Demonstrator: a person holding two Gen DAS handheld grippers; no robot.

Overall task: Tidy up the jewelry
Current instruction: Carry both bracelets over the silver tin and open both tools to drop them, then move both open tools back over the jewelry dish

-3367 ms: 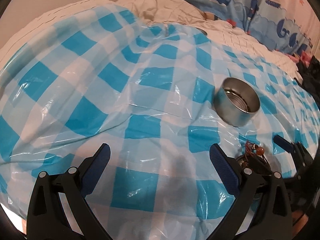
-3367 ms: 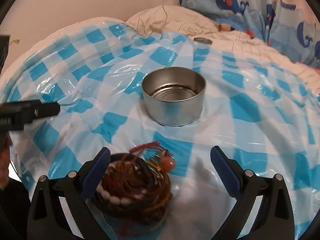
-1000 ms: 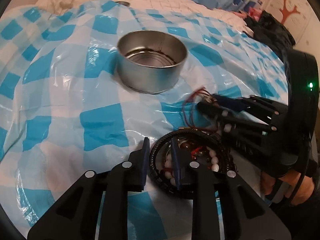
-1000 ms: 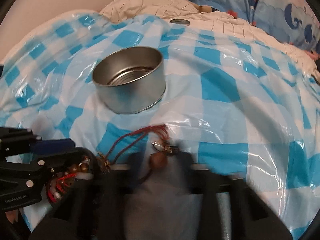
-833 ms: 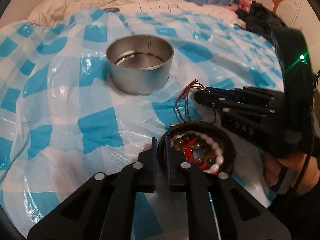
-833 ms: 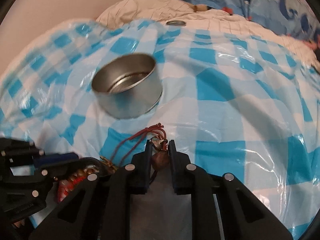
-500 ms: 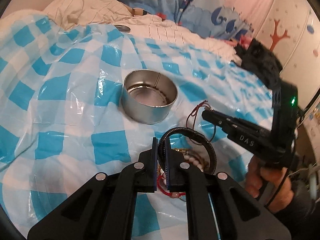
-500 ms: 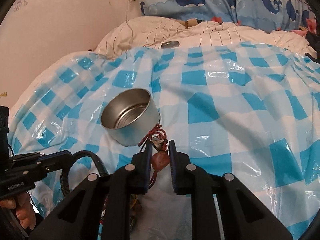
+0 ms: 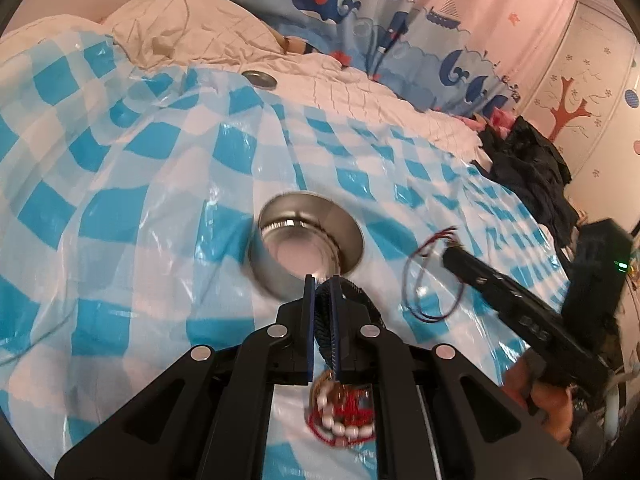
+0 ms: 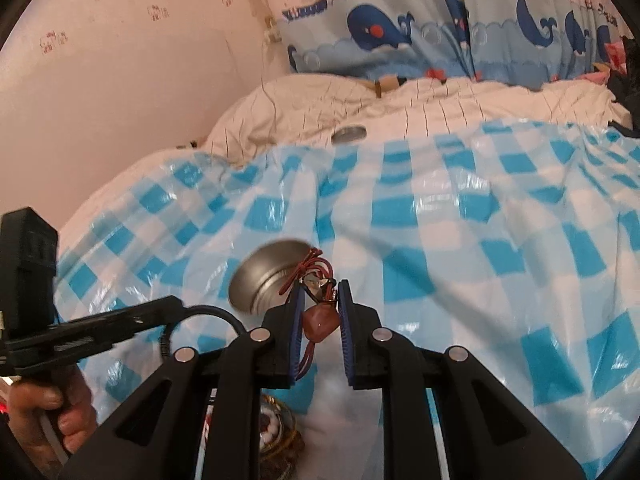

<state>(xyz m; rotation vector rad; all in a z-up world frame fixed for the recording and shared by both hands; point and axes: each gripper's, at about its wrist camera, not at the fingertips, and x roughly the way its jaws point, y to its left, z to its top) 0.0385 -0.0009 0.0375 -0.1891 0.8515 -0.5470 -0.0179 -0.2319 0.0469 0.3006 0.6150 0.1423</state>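
Left hand-held gripper (image 9: 321, 292) is clamped on a black ribbed bangle (image 9: 326, 322), pads nearly together on its band, held in the air just in front of the metal tin (image 9: 306, 246). Right hand-held gripper (image 10: 320, 300) is clamped on a reddish stone pendant (image 10: 320, 322); its red cord (image 9: 430, 280) hangs in a loose loop, well clear of the sheet, to the right of the tin.

Remaining jewelry pile (image 9: 344, 412) (white beads, red string, brown beads) lies on the blue-checked plastic sheet (image 9: 120, 220) below the left gripper; contents blurred, individual pieces hard to separate.

Tin stands open, upright, apparently empty, on the sheet, which is spread over a bed. A small round lid (image 9: 260, 79) lies well apart at the sheet's far edge.

Judged step: carry both pieces to the tin and release.

Notes for doing it well:
- Bring the bangle over the opening, lower before releasing; it could bounce off the rim.
- Cord is slack; lower the loop into the tin first, then release the pendant, or the cord may drape over the wall.
- Bed is soft: avoid pressing the rim, tin may tip.
- One gripper at a time over the tin.
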